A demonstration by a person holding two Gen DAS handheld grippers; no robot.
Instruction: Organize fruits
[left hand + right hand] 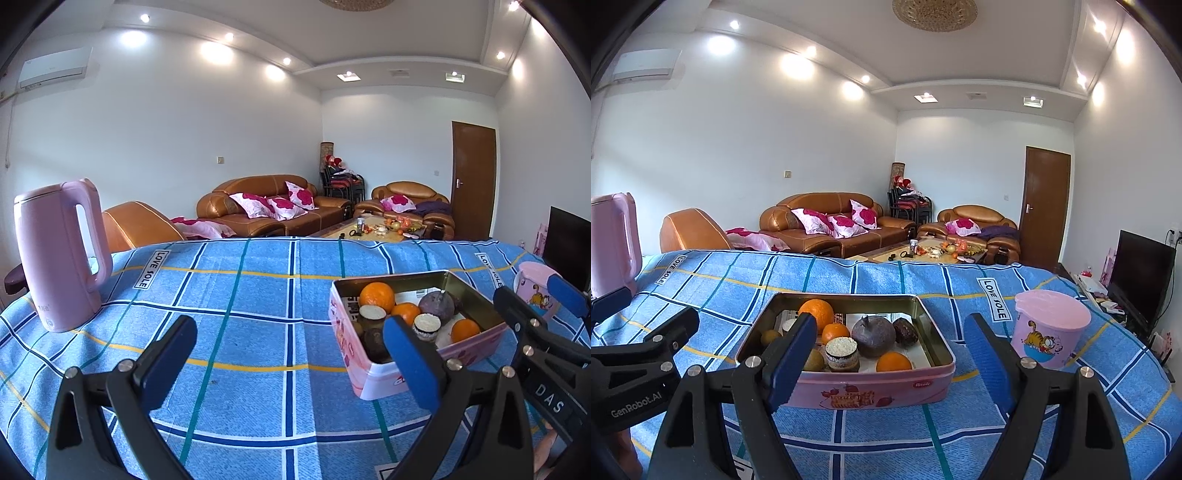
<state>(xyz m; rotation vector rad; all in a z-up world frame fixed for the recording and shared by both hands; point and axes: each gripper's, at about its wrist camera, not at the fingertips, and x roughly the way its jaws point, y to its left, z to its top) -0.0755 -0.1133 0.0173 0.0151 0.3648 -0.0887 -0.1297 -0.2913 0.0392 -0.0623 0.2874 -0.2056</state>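
Observation:
A pink tin (871, 391) sits on the blue checked cloth, open at the top. It holds three oranges (817, 312), a dark purple round fruit (873, 334), a cut piece with a white face (842, 352) and some brownish-green fruits (814, 360). My right gripper (892, 328) hovers just in front of the tin, open, with nothing held between its fingers. My left gripper (291, 339) is open over bare cloth, left of the tin (354, 369). Each gripper shows in the other's view: the right gripper (539, 299) and the left gripper (646, 314).
A pink lidded bucket (1049, 328) with a cartoon cat stands right of the tin. A pink kettle (61, 254) stands at the table's far left. Behind the table are brown sofas, a low table with clutter, and a dark screen (1141, 273) on the right.

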